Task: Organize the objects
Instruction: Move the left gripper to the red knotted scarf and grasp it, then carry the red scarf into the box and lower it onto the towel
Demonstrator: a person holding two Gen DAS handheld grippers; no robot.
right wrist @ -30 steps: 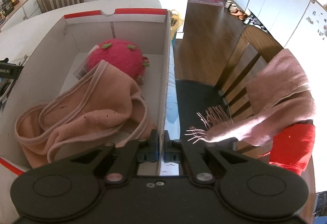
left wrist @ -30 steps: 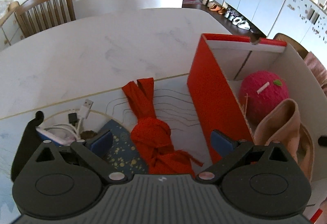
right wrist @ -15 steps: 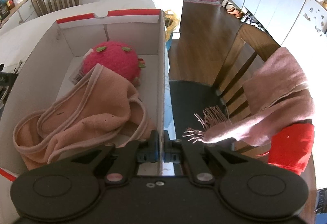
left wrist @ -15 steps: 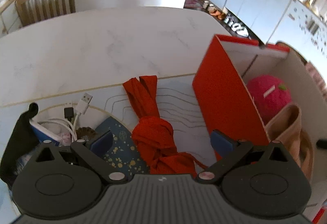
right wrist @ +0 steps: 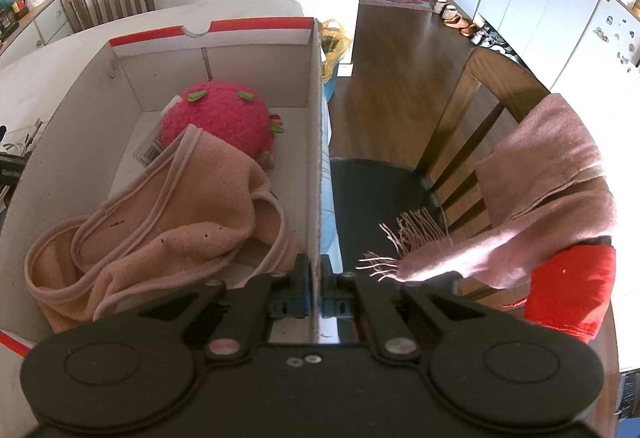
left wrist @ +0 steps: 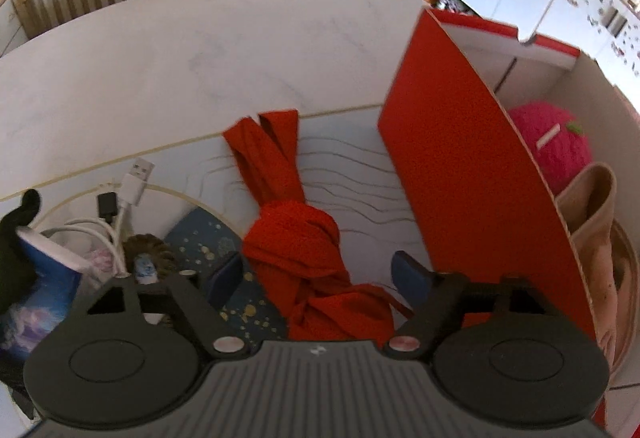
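A knotted red scarf (left wrist: 296,230) lies on the white table, left of a red cardboard box (left wrist: 460,174). My left gripper (left wrist: 318,276) is open, its fingers on either side of the scarf's near end. The box holds a pink plush strawberry (right wrist: 224,118) and a peach fleece garment (right wrist: 160,222). My right gripper (right wrist: 315,292) is shut on the box's right wall (right wrist: 314,158).
A white USB cable (left wrist: 128,190), a blue cup (left wrist: 44,278), a dark speckled cloth (left wrist: 208,238) and a black item (left wrist: 16,226) lie at the left. A wooden chair (right wrist: 460,142) with a pink fringed scarf (right wrist: 540,198) stands right of the box.
My left gripper has moved closer over the red scarf and tilted, so the box looks nearer. The right gripper keeps its grip on the box wall; the box shifted slightly.
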